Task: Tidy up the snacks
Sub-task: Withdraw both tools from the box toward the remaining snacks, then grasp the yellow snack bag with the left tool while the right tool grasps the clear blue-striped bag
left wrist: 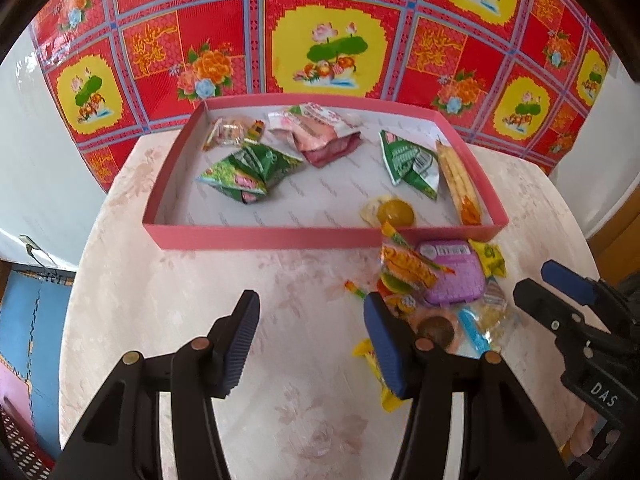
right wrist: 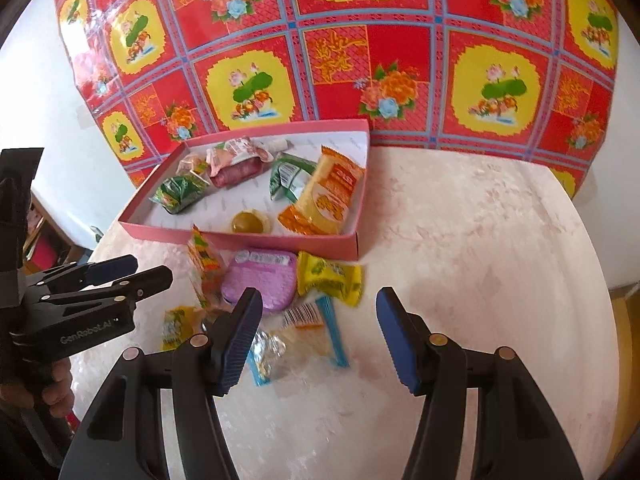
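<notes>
A shallow pink box (left wrist: 256, 237) (right wrist: 280, 242) sits on the table and holds several snacks: green packets (left wrist: 248, 168), a pink packet (left wrist: 320, 136), an orange wafer pack (right wrist: 328, 196) and a round jelly cup (left wrist: 396, 213) (right wrist: 250, 222). A loose pile lies in front of the box: a purple case (left wrist: 450, 272) (right wrist: 260, 280), a yellow packet (right wrist: 330, 280), an orange packet (left wrist: 404, 268) and a clear blue-edged wrapper (right wrist: 296, 340). My left gripper (left wrist: 310, 344) is open and empty, left of the pile. My right gripper (right wrist: 318, 338) is open and empty, above the wrapper.
The table (right wrist: 480, 260) has a pale floral top with a rounded edge. A red and yellow patterned cloth (right wrist: 360, 40) hangs behind it. A blue floor mat (left wrist: 28, 320) lies off the table's left. The right gripper shows in the left wrist view (left wrist: 556, 284).
</notes>
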